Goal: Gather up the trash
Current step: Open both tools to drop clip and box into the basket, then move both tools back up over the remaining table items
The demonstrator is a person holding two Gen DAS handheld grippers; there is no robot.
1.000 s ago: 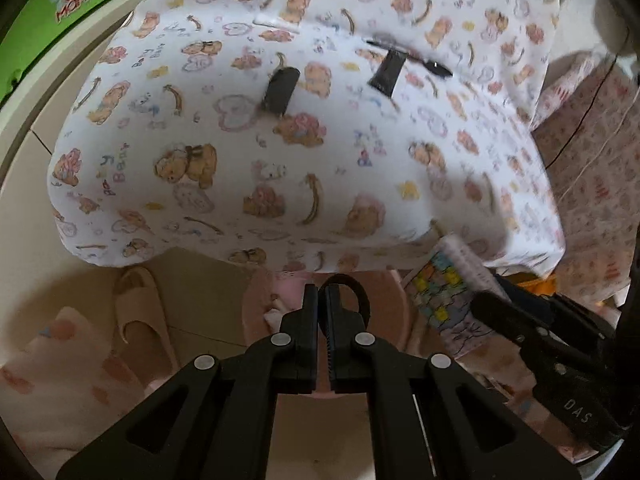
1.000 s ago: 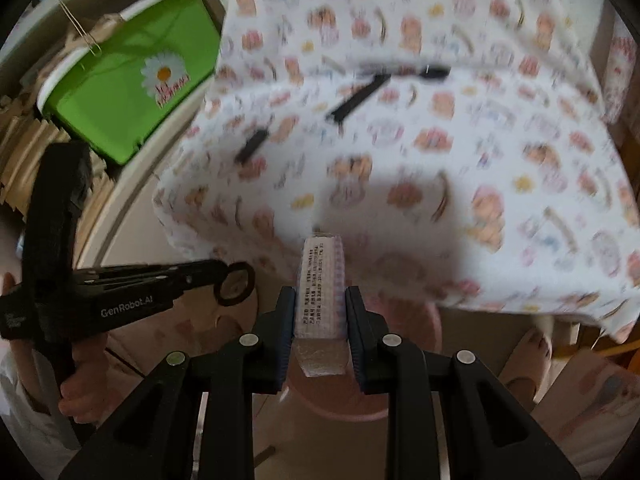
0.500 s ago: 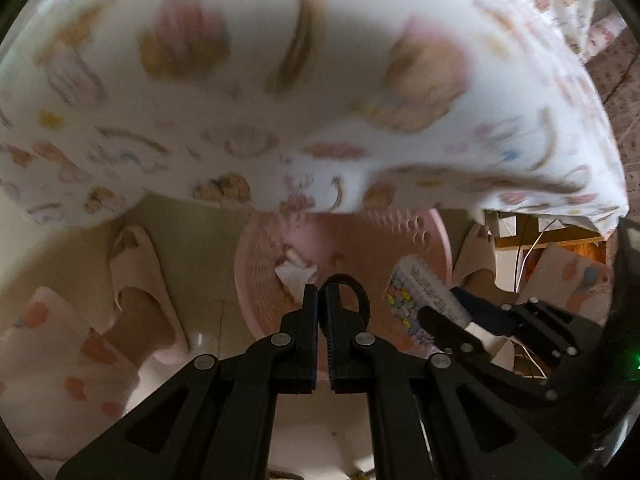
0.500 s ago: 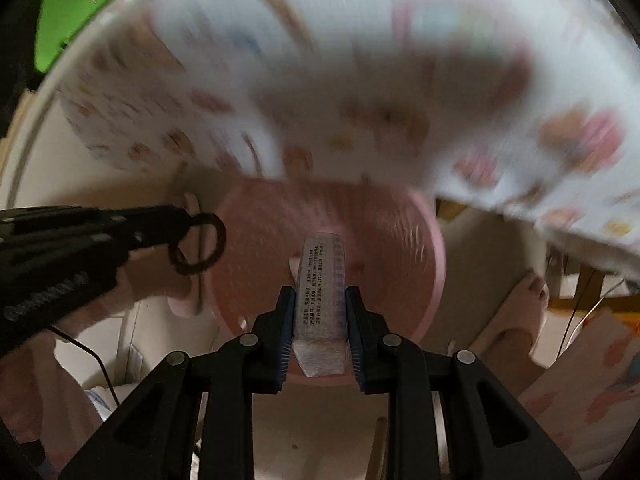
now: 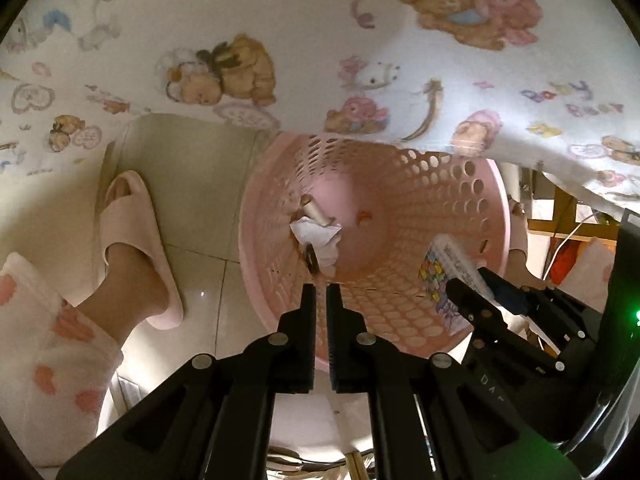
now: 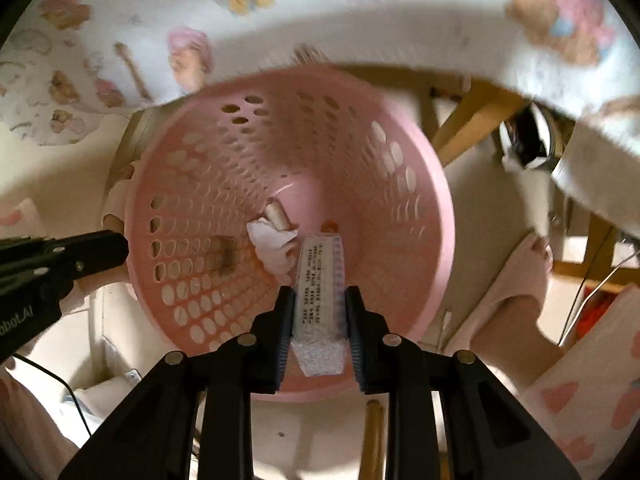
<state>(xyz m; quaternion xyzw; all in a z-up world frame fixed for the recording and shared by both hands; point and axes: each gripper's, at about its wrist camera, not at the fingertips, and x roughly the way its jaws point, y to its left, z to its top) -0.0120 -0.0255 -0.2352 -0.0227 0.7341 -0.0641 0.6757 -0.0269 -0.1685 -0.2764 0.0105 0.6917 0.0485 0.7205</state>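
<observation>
Trash is already gathered in the pink basket (image 6: 420,184): a crumpled tissue (image 6: 274,246), a small tan roll (image 6: 276,212) touching it, an orange scrap (image 5: 364,216) on the floor of the basket and a dark bit (image 6: 226,254) against the perforated wall. One more piece, a printed packet (image 6: 320,280), is clamped between the pads of the right gripper (image 6: 319,300) and is held upright over the basket mouth, its far end pointing down toward the tissue. The left gripper (image 5: 320,294) is seen with its jaws almost together and nothing between them; it hangs over the near rim of the basket (image 5: 248,216), just beside the right gripper (image 5: 472,300), whose packet (image 5: 444,268) is seen from this side with a coloured pattern. A bear-print cloth (image 5: 280,40) overhangs the far rim, and slippered feet (image 5: 136,248) are planted on the tiled floor at either side. Release of the packet is judged to be the step in hand. From here, the packet could be dropped against the sloped wall or the near rim if it is let go off-centre, and could tip out onto the floor. The cloth edge could be brushed by either gripper, since it hangs close above the basket. The two grippers could also be knocked together, as they are crowded over one opening.
</observation>
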